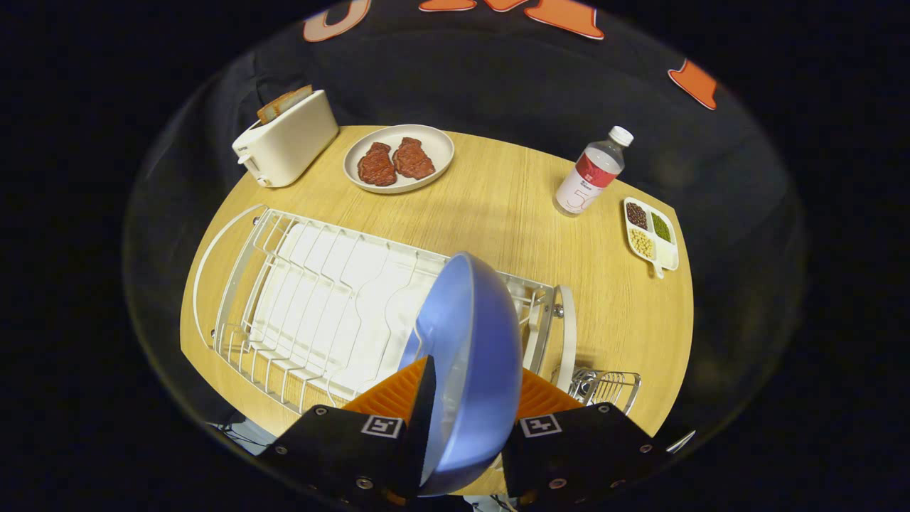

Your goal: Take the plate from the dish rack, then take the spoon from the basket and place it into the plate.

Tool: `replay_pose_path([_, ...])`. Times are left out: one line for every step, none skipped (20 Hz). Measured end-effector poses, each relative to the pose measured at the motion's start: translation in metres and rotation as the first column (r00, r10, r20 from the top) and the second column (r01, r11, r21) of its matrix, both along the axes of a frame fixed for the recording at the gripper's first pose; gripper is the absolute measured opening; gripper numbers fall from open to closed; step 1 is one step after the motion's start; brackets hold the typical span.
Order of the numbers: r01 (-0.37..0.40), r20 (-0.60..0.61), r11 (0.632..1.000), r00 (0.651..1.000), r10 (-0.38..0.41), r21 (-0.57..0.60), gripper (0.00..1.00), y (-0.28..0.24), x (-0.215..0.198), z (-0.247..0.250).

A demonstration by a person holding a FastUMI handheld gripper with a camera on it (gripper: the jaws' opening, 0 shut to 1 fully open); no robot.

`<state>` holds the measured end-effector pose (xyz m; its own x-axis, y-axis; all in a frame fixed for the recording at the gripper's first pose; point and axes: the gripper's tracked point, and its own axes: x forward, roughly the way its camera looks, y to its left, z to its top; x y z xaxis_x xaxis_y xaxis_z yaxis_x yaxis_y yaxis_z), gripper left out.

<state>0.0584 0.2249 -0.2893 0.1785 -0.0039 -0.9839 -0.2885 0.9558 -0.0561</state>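
Note:
A blue plate [473, 348] stands on edge between my two fingers, tilted, its rim clamped by the gripper [466, 416], which is shut on it. It hangs over the right end of the white wire dish rack [313, 299], whose slots are bare behind it. To the right of the rack, just ahead of my right finger, sits a small wire basket [604, 387]; what it holds is hidden by the finger and the plate.
On the wooden table [512, 206] beyond the rack stand a white toaster [288, 139] with bread, a white plate of two meat pieces [398, 160], a water bottle [593, 172] and a small divided dish of beans [650, 235].

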Motion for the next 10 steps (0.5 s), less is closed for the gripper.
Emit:
replay_pose_path([0.025,0.001,1.0,1.0,-0.025,-0.013,0.42,-0.005,0.0,0.004])
replay_pose_path([0.052,0.019,0.998,0.998,-0.052,-0.022,0.39,-0.009,0.004,0.009])
replay_pose_path([0.075,0.044,0.996,0.996,-0.074,-0.038,0.36,-0.015,0.009,0.015])
replay_pose_path([0.091,0.072,0.995,0.994,-0.087,-0.052,0.34,-0.021,0.015,0.022])
replay_pose_path([0.09,0.098,0.994,0.992,-0.083,-0.065,0.33,-0.026,0.02,0.027])
replay_pose_path([0.099,0.095,0.994,0.991,-0.094,-0.049,0.32,-0.023,0.019,0.034])
replay_pose_path([0.104,0.086,0.993,0.991,-0.1,-0.047,0.3,-0.025,0.017,0.036])
replay_pose_path([0.104,0.09,0.994,0.991,-0.1,-0.043,0.3,-0.026,0.017,0.042])
replay_pose_path([0.103,0.101,0.994,0.99,-0.098,-0.039,0.3,-0.027,0.015,0.049])
replay_pose_path([0.1,0.112,0.995,0.989,-0.097,-0.022,0.3,-0.026,0.012,0.058])
